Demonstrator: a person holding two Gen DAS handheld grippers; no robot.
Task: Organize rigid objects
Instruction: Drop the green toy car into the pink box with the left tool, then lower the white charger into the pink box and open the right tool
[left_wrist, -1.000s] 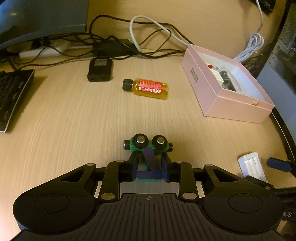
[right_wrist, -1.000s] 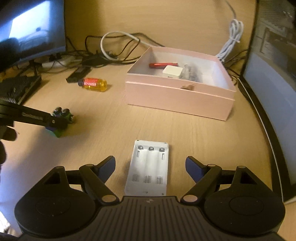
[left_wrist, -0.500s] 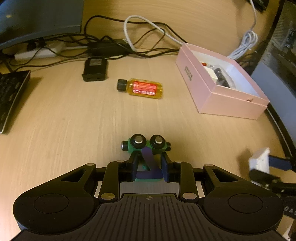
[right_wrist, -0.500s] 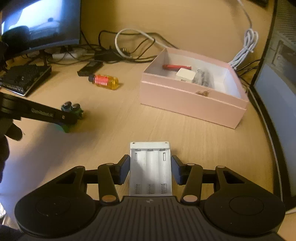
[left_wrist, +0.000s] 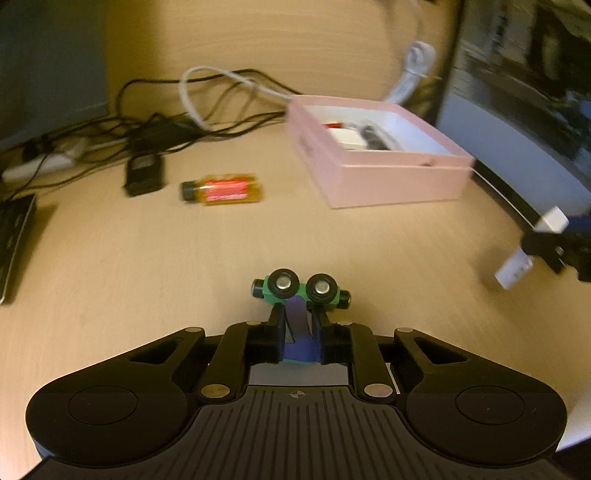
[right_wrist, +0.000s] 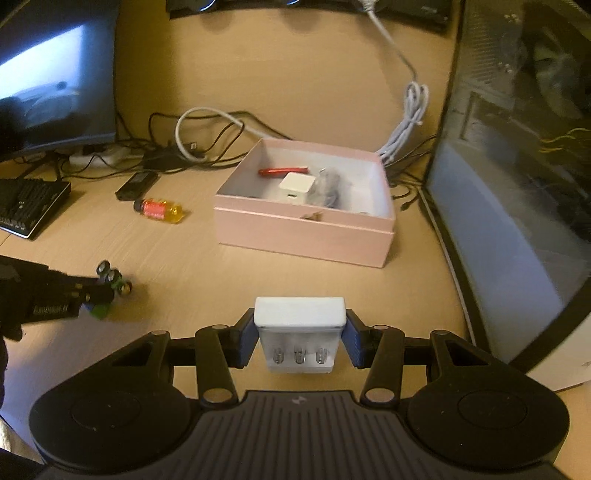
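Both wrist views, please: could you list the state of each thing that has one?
Left gripper: shut on green toy, lifted.
Right gripper: shut on battery case, lifted, empty.
Pink box: open, partly filled.
Bottle: capped, lying on its side.
Monitor: on.

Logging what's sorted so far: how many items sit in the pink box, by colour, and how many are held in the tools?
In the pink box:
Red pen-like item: 1
White cube adapter: 1
Grey bundle: 1
Held:
White battery holder in right tool: 1
Green-purple toy in left tool: 1
Total: 5
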